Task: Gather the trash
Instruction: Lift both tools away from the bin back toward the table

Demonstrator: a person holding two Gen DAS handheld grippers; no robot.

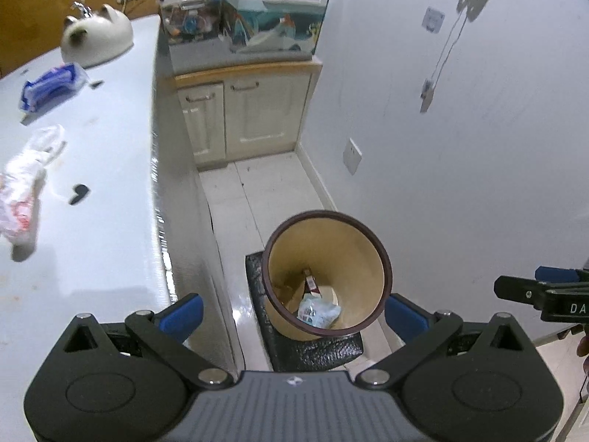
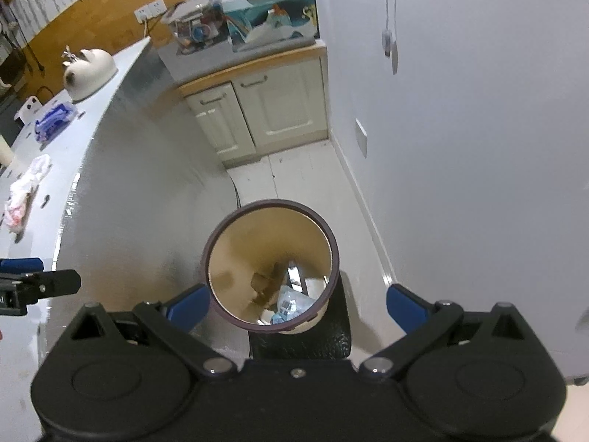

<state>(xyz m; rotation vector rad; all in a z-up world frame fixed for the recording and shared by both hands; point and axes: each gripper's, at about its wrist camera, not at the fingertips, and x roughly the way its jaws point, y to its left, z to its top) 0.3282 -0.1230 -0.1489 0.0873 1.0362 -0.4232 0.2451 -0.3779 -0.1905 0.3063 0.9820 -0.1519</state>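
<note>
Hovering both grippers over the wastebasket [image 1: 327, 276] in the floor strip between counter edge [image 1: 156, 169] and wall [image 1: 460, 147].

My left gripper [image 1: 294, 313] and right gripper [image 2: 296, 304] hang spread wide, empty. The basket sits on a black mat [image 1: 313, 350], holding a crumpled blue-white wrapper [image 1: 316, 311] and a small box [image 1: 311, 281]. A crumpled plastic bag [image 1: 25, 184] lies on the counter.

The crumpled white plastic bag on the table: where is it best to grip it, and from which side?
Probably from above, with the open left claw closing across the narrow middle of the crumpled white plastic bag. It lies flat and long on the table, so its sides offer little to pinch.
</note>
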